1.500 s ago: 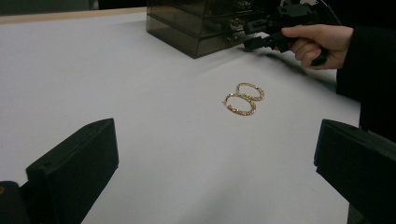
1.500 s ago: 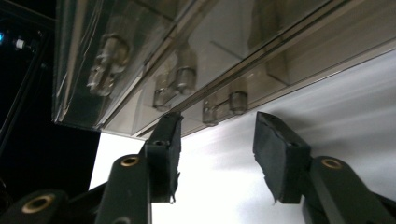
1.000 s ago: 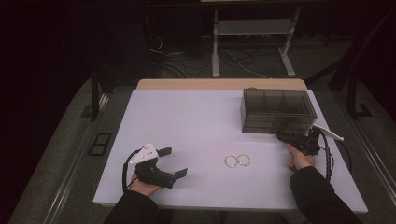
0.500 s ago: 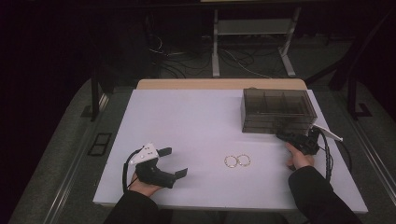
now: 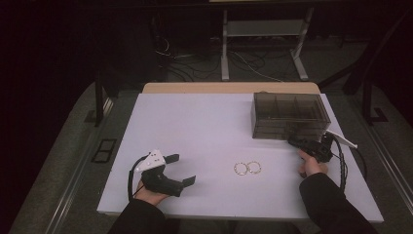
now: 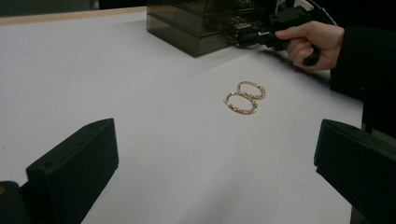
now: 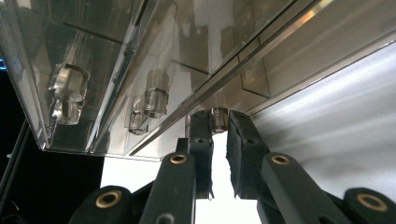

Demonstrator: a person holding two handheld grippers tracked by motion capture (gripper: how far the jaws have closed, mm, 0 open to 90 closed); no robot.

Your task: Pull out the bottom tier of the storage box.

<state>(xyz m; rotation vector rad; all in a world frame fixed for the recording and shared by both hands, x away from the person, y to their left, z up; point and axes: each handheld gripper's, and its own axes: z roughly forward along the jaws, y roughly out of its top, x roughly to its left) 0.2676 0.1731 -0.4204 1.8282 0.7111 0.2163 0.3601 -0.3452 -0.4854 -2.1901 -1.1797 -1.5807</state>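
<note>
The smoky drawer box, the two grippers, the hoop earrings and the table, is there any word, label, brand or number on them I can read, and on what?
None can be read.
Drawer box: plain smoky plastic, clear knobs, no label.
Right gripper, shut on a drawer knob: plain black pads, brass rivets.
Left gripper: its pale plate shows no print.
Hoop earrings and table: no markings.

no readable text, no labels, no numbers anywhere
</note>
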